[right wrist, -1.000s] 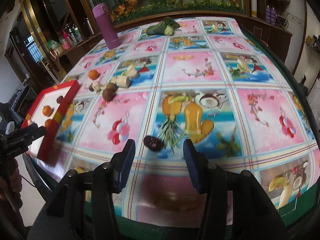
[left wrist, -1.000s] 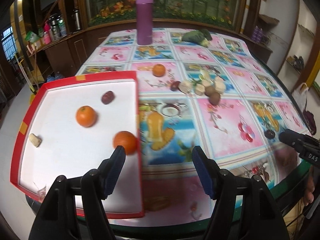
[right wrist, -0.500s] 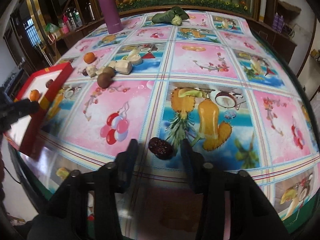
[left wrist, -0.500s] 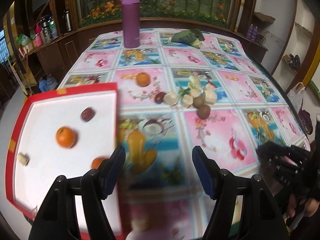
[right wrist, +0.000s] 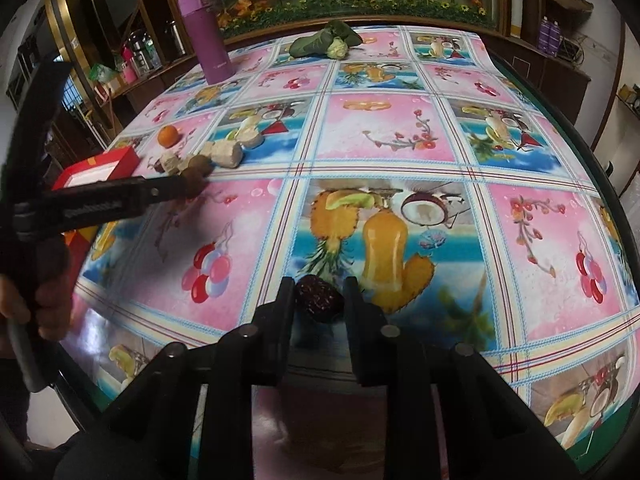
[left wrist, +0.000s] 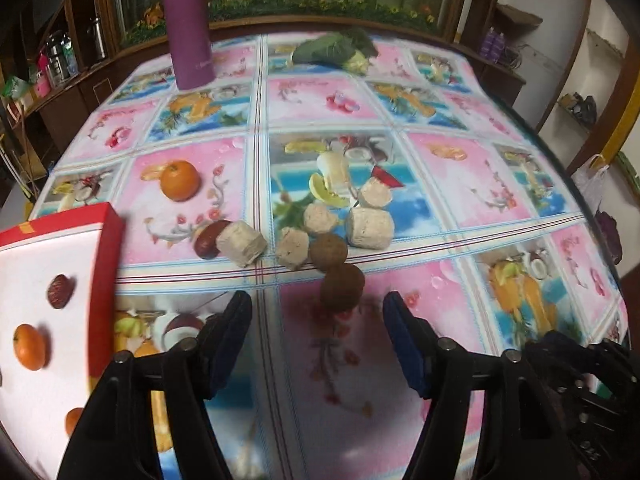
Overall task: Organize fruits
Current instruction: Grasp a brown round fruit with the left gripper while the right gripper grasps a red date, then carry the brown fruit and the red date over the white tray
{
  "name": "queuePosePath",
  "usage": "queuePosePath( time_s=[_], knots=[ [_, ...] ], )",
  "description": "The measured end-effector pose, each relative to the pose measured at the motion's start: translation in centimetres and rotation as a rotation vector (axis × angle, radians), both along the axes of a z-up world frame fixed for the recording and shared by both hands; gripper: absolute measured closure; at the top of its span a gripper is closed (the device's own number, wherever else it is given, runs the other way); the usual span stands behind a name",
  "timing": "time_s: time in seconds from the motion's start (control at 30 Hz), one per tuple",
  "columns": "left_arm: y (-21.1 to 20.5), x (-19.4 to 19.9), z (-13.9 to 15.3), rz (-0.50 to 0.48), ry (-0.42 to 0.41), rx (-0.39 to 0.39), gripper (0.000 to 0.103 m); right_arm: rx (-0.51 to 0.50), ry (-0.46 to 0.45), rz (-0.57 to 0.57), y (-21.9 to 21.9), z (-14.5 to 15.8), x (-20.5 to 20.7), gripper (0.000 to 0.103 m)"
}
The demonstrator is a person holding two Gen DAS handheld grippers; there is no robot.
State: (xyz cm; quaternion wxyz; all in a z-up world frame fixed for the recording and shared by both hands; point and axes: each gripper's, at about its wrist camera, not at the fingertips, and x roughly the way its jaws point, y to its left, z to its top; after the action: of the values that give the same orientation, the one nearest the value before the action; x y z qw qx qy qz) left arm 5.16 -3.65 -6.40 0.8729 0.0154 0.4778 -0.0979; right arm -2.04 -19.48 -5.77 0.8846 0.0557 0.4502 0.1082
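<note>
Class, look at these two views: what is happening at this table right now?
A person holding two claws is sorting fruit into a red tray. The right claw is closing on a dark red date lying on the tablecloth. The left claw, jaws narrowing with nothing between them, approaches a brown round fruit. Oranges and another date already lie in the tray.

The right gripper (right wrist: 318, 300) closed around the dried date (right wrist: 319, 298); the left gripper (left wrist: 318, 312) neared the brown fruit (left wrist: 342, 286).

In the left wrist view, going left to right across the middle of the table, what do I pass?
Red tray → orange → dark red date → nearest brown round fruit.
</note>
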Motion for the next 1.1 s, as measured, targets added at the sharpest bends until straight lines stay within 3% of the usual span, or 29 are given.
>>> queuePosePath(
  time_s=[0.17, 0.37, 0.57, 0.7, 0.93, 1.1],
  knots=[
    [-0.6, 0.8, -0.6, -0.004, -0.002, 0.002, 0.055, 0.011, 0.008, -0.009, -0.5, -0.2, 0.8, 0.077],
    [-0.9, 1.0, -0.6, -0.040, -0.027, 0.002, 0.081, 0.024, 0.006, -0.003, 0.0, -0.1, 2.1, 0.077],
    [0.1, 0.2, -0.2, -0.059, -0.028, -0.033, 0.082, 0.040, -0.008, 0.011, 1.4, 0.6, 3.2, 0.077],
    [1.2, -1.7, 1.4, -0.066, -0.077, -0.040, 0.082, 0.052, -0.021, 0.023, 2.5, 1.1, 3.4, 0.077],
    [4.7, -5.5, 3.7, -0.015, -0.152, -0.046, 0.082, 0.086, -0.033, 0.046, 4.7, 2.1, 3.2, 0.077],
    [8.8, -8.0, 4.2, 0.064, -0.173, -0.035, 0.082, 0.086, -0.069, 0.142, 8.8, 3.9, 2.4, 0.077]
  ],
)
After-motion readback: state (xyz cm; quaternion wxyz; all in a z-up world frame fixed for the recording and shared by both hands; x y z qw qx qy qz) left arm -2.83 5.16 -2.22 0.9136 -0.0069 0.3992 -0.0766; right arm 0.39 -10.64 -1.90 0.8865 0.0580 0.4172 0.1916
